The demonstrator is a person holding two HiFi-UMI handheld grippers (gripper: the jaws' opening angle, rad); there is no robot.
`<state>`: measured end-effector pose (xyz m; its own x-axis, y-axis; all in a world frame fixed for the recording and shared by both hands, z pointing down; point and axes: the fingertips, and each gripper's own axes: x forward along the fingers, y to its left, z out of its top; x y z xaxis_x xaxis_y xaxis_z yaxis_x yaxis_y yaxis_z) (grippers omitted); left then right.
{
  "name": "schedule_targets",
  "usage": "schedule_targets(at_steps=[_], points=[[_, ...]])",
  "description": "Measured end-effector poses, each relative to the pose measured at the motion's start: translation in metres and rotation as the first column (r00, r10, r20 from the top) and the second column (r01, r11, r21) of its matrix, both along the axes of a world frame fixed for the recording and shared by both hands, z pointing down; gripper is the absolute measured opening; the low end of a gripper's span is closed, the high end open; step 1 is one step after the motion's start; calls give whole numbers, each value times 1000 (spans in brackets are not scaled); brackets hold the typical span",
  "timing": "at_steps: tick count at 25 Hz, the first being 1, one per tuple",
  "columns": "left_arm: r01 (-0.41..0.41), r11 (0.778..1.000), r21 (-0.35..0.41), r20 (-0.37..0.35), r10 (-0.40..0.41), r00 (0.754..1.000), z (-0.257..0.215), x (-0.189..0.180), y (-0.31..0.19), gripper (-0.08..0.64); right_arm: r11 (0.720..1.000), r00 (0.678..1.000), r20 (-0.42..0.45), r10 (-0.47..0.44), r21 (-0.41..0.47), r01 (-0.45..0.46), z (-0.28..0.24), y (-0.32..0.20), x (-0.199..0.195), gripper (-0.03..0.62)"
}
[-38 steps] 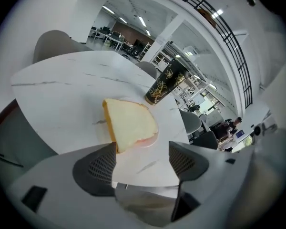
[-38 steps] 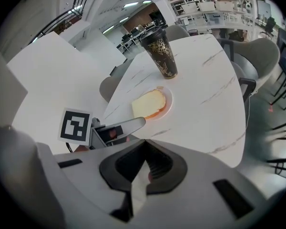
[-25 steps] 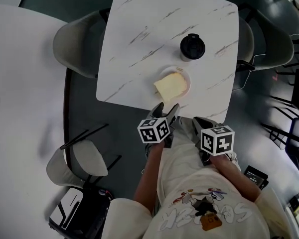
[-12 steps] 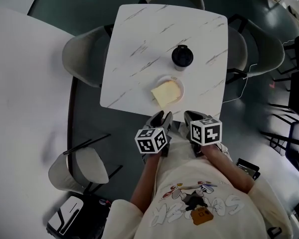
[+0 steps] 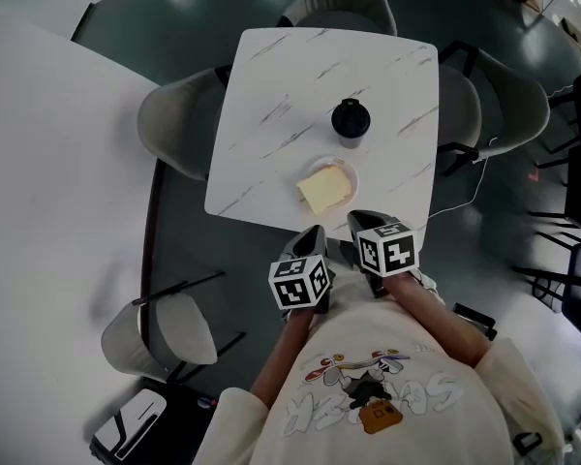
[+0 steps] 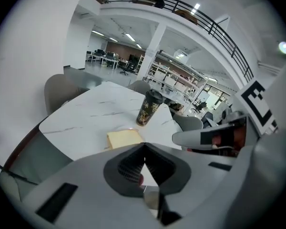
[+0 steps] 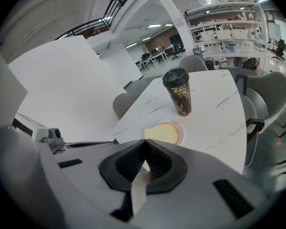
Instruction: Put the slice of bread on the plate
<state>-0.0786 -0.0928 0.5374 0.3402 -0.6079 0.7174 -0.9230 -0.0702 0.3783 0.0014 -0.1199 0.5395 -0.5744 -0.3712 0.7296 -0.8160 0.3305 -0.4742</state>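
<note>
A pale yellow slice of bread point(image 5: 324, 190) lies on a small white plate point(image 5: 348, 174) near the front edge of the marble table point(image 5: 271, 153). It shows too in the left gripper view as the bread point(image 6: 124, 138) and in the right gripper view as the bread point(image 7: 161, 133) on the plate point(image 7: 179, 130). My left gripper point(image 5: 314, 233) is shut with nothing between its jaws, held off the table's front edge. My right gripper point(image 5: 356, 222) is beside it, shut and empty, also short of the table.
A dark lidded coffee cup point(image 5: 351, 119) stands behind the plate, seen too as the cup point(image 7: 178, 92) and the cup point(image 6: 148, 107). Grey chairs point(image 5: 174, 129) flank the table. A large white table point(image 5: 48, 192) lies at the left, and a chair point(image 5: 150, 332) stands by it.
Both grippers have pulled back from the table edge and risen. The left gripper's jaws have closed. The bread stays on the plate.
</note>
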Motion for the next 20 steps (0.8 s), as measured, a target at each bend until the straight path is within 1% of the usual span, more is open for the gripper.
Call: schedule_targets(at_steps=[3,4,7,9,14,17,20], points=[[21,1000,0,-46,-21,999,-12,3,1,9,1000,1000,8,-17,18,17,-5,1,-3,3],[19,1000,9,-48,-19,999,-17,6,1,9,999,1000,4,-24,32,24,-8,1,-3,3],[0,999,48,-8,0,1000,-28,10,-1,9,998,999,-2,-34,56,34,-11,0,-1,3],[5,998,58,-7,-5,1000,-32,10,-2,9,998,1000,6,-30,54,30,-13,0,0,3],[15,999,29,-33,-14,999,-31,12,9,9,998,1000,7,-29,53,28,-17,7,-3,3],[11,999,37,-29,-10,1000,-29,15,15,9,997,998,8,-57,54,57,-15,15,-12,3],[21,999,40,-22,-20,1000,-21,5,20,9,995,996,9,-88,55,87,-7,21,-26,2]])
